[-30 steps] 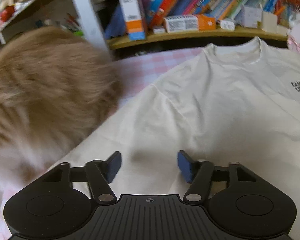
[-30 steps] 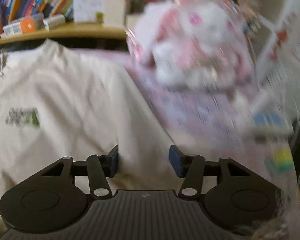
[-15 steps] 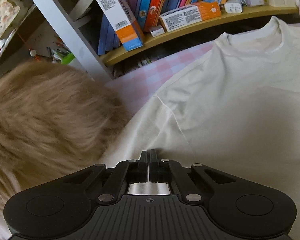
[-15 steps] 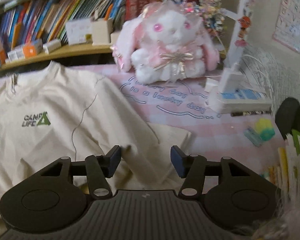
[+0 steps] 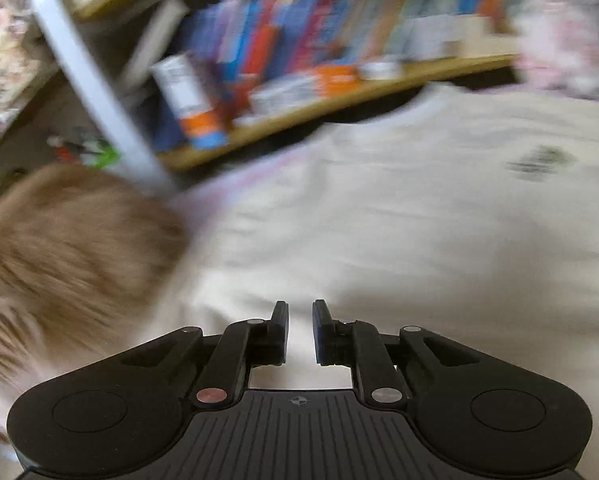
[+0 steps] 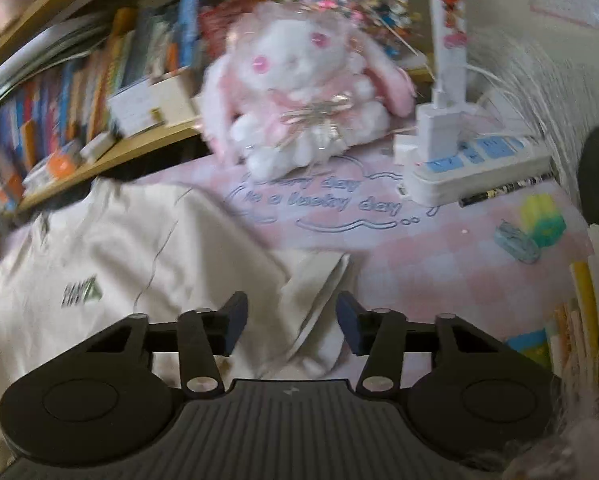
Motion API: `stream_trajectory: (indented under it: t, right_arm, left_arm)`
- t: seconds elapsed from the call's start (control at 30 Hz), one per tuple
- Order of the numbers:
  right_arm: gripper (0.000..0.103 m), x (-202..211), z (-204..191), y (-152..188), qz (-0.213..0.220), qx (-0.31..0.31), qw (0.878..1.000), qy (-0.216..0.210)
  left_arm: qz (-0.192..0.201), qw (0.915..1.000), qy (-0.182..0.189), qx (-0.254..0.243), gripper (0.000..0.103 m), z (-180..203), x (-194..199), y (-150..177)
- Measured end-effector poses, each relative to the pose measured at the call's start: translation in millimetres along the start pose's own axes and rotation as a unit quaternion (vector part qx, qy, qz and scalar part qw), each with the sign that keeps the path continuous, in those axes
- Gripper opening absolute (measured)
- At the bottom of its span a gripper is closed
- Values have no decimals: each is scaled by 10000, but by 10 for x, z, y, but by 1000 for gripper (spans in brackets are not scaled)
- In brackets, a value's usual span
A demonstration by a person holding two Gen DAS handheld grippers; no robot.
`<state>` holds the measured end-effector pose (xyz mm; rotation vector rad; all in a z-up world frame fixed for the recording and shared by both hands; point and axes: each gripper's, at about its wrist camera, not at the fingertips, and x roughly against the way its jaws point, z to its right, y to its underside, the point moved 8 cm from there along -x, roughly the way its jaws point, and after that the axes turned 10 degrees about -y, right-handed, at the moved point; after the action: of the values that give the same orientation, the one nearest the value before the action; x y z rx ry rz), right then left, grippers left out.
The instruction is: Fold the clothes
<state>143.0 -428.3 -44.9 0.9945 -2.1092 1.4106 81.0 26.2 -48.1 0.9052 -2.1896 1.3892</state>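
Soft cream T-shirt (image 6: pixel 99 264) lies apparently flat on pink checked cloth (image 6: pixel 439 276).

Dim, soft indoor light; both fisheye views are motion-blurred, with bowed, dark-cornered edges.

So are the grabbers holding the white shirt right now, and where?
No. The left gripper is opening with only a narrow gap, gripping nothing. The right gripper is closing over the shirt's sleeve, but its pads aren't pinching yet.

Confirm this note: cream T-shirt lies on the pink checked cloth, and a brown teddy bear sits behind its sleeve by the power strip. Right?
Not quite. The toy is a white and pink plush rabbit, as the right wrist view shows. The T-shirt, the pink cloth and the power strip match.
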Motion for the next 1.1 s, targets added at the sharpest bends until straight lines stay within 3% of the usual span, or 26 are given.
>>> stream_trajectory:
  t: [0.13, 0.2, 0.23, 0.27, 0.3, 0.37, 0.43, 0.5, 0.53, 0.6, 0.67, 0.77, 0.87, 1.0, 1.1]
  right_arm:
    - [35, -237, 161, -44, -230, -428, 9988, -35]
    - [24, -345, 195, -30, -355, -480, 9982, -50]
    - [5, -378, 195, -25, -430, -502, 9978, -109]
    - [3, -355, 150, -40, -438, -525, 9972, -317]
    - [3, -326, 102, -59, -433, -551, 9961, -539]
    - [3, -95, -16, -237, 77, -771, 9886, -1288]
    - [3, 101, 75, -482, 775, -996, 9850, -1179]
    - [3, 97, 318, -705, 1201, -1082, 9857, -483]
    - [5, 6, 399, -761, 1150, -1002, 9879, -278]
    - [17, -131, 486, -793, 961, -738, 9926, 98]
    - [45, -222, 503, -756, 705, -385, 9958, 432]
    - [44, -132, 408, -552, 562, -105, 9981, 245]
    - [41, -119, 227, -257, -39, 573, 9984, 4]
    - [41, -178, 24, 75, -663, 1310, 9889, -245]
    - [38, -253, -1, 142, -761, 1328, 9878, -294]
  left_arm:
    - [-166, 9983, 554, -87, 17, 406, 332, 288]
    - [-319, 9974, 648, -57, 17, 478, 390, 410]
    - [-402, 9968, 688, -34, 16, 510, 413, 470]
    - [-441, 9966, 702, -19, 16, 522, 424, 519]
    - [-415, 9970, 661, 17, 17, 526, 447, 547]
    - [-468, 9967, 649, 118, 17, 506, 454, 573]
    - [-495, 9967, 641, 101, 17, 497, 443, 570]
    - [-522, 9966, 632, 82, 17, 488, 430, 565]
    - [-535, 9966, 628, 58, 17, 483, 418, 555]
    - [-561, 9965, 625, 50, 18, 468, 392, 547]
    - [-569, 9965, 603, 105, 18, 465, 383, 549]
    - [-564, 9966, 586, 167, 19, 464, 362, 536]
    - [-563, 9967, 575, 141, 19, 479, 346, 508]
    - [-550, 9968, 573, 57, 19, 506, 322, 471]
    - [-548, 9968, 581, 4, 19, 518, 312, 458]
